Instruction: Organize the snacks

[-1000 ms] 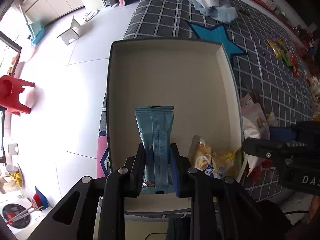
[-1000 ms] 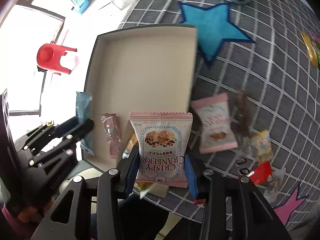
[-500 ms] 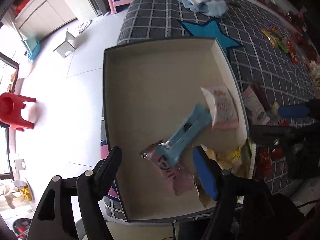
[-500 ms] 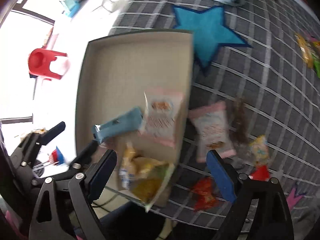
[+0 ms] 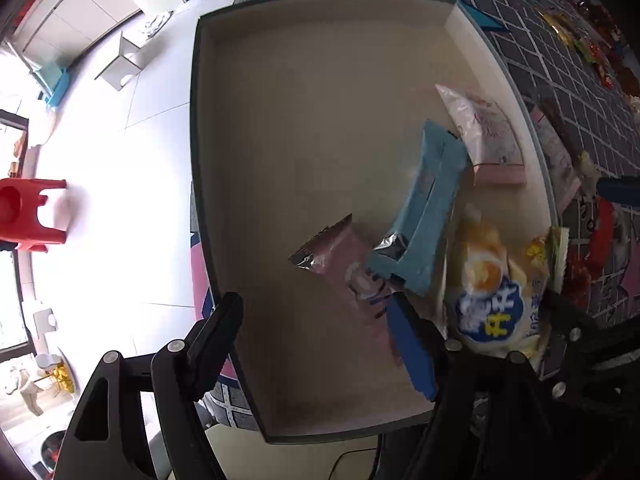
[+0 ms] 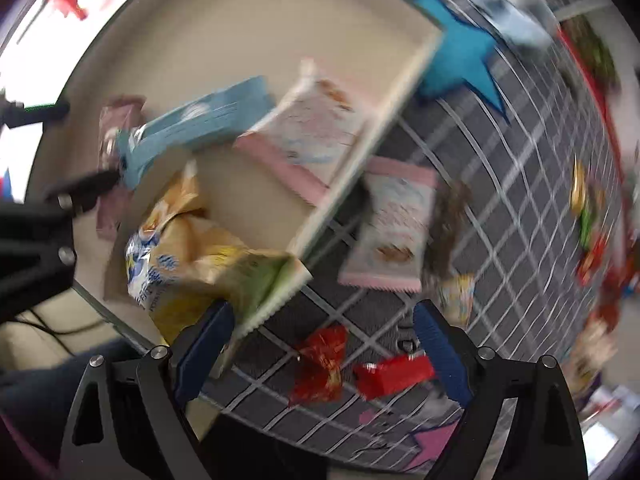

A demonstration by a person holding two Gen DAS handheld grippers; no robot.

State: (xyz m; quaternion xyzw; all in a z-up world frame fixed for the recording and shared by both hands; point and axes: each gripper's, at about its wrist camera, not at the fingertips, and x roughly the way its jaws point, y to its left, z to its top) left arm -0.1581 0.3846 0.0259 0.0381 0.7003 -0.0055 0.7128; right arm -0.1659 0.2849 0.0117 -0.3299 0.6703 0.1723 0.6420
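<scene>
A beige open box (image 5: pixel 304 128) lies on a grey checked cover. In it lie a blue snack pack (image 5: pixel 428 208), a pink cranberry pack (image 5: pixel 488 136), a dull pink bar (image 5: pixel 344 264) and a yellow chips bag (image 5: pixel 496 288). My left gripper (image 5: pixel 316 340) is open and empty above the box's near end. My right gripper (image 6: pixel 320 340) is open and empty over the cover beside the box (image 6: pixel 248 20). There the blue pack (image 6: pixel 200 120), cranberry pack (image 6: pixel 316 128) and chips bag (image 6: pixel 188 256) also show. The right wrist view is blurred.
On the cover (image 6: pixel 520 152) outside the box lie a second pink pack (image 6: pixel 396 228), red wrapped sweets (image 6: pixel 320 364), a red bar (image 6: pixel 392 372), and more snacks further right. A blue star (image 6: pixel 456 60) marks the cover. A red stool (image 5: pixel 28 216) stands on the floor.
Both grippers opened and let go: the blue pack and the cranberry pack dropped into the box. The left gripper moved closer over the box; the right gripper swung right over the cover.
</scene>
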